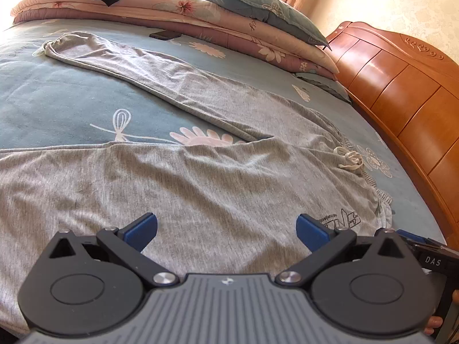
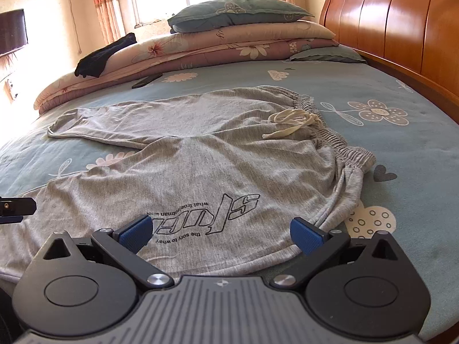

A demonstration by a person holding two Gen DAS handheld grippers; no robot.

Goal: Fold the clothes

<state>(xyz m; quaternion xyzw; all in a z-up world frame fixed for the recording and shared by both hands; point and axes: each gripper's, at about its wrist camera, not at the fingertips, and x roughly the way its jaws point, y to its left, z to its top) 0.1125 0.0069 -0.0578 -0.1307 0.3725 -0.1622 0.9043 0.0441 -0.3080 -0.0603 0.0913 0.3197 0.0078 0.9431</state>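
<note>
Grey sweatpants [image 1: 200, 177] lie spread on the bed, legs apart, with a printed logo [image 2: 218, 218] on the near leg and a white drawstring [image 2: 289, 126] at the elastic waistband [image 2: 332, 132]. The far leg [image 1: 120, 60] stretches away to the left. My left gripper [image 1: 226, 229] is open and empty, just above the near leg. My right gripper [image 2: 221, 232] is open and empty over the logo, near the leg's front edge. The right gripper's tip shows at the right in the left wrist view [image 1: 424, 246].
The bed has a blue floral sheet [image 2: 387, 149]. Folded quilts [image 2: 200, 51] and a pillow [image 2: 238, 11] are stacked at the far side, with a black garment [image 2: 103, 54] on them. A dark phone [image 1: 165, 34] lies by the quilts. A wooden headboard [image 2: 396, 28] stands on the right.
</note>
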